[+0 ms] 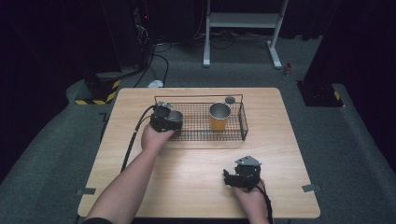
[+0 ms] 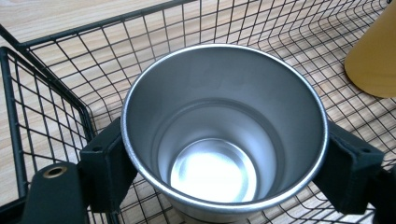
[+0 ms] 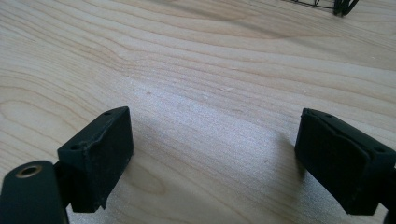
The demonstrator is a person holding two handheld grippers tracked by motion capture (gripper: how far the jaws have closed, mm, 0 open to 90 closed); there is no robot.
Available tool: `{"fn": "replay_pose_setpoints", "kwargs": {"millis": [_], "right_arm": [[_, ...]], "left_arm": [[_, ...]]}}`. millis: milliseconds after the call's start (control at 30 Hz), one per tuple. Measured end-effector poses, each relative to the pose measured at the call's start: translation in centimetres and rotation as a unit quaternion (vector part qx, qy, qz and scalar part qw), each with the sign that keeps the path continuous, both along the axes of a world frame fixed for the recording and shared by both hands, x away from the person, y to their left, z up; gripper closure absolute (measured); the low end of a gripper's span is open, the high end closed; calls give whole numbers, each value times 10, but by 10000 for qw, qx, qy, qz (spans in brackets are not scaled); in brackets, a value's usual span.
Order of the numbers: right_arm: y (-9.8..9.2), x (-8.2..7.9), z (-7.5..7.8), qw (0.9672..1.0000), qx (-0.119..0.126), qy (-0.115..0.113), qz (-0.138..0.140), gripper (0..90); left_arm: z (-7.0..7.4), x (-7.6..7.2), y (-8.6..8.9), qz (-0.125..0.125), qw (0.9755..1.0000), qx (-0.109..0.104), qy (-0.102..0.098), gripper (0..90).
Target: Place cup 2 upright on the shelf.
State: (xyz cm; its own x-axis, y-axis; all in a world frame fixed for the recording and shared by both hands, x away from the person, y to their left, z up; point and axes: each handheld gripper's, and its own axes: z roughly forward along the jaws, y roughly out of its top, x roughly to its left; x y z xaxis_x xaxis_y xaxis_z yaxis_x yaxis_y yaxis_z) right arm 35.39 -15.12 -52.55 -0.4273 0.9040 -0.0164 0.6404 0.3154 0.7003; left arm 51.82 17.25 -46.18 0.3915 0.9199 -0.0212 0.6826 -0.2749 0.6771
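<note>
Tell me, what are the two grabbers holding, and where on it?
The left gripper squeezes the silver cup by its outer sides, just below the rim, inside the wire basket. The right gripper holds nothing.

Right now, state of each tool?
Left tool: closed on the steel cup, inside the wire basket.
Right tool: open, holding nothing, over the table.

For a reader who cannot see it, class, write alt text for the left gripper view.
A steel cup, open and empty, sits clamped between two black jaws of the left gripper inside a black wire basket on a wooden table. A yellow cup stands at the right edge.
</note>
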Motion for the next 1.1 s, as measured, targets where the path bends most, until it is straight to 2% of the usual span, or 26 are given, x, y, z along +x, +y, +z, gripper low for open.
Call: {"fn": "replay_pose_setpoints", "kwargs": {"millis": [133, 233, 367, 500, 600, 700, 1100], "right_arm": [[0, 0, 0, 10000, 0, 0, 0, 114], [0, 0, 0, 10000, 0, -1, 0, 114], [0, 0, 0, 10000, -1, -8, 13, 116], [0, 0, 0, 10000, 7, 11, 4, 116], [0, 0, 0, 10000, -1, 3, 15, 116], [0, 0, 0, 10000, -3, 2, 16, 116], [0, 0, 0, 10000, -6, -1, 18, 117]], "left_arm": [[1, 2, 1, 3, 10000, -39, 35, 187], [3, 5, 0, 93, 9999, -119, -30, 188], [4, 9, -4, 82, 9999, -125, -32, 188], [0, 11, -11, 41, 10000, -46, 4, 188], [0, 11, -13, 76, 9999, -62, -30, 188], [0, 10, -13, 44, 10000, 0, -37, 187], [-2, 8, -10, -41, 10000, -9, 24, 175]]}}
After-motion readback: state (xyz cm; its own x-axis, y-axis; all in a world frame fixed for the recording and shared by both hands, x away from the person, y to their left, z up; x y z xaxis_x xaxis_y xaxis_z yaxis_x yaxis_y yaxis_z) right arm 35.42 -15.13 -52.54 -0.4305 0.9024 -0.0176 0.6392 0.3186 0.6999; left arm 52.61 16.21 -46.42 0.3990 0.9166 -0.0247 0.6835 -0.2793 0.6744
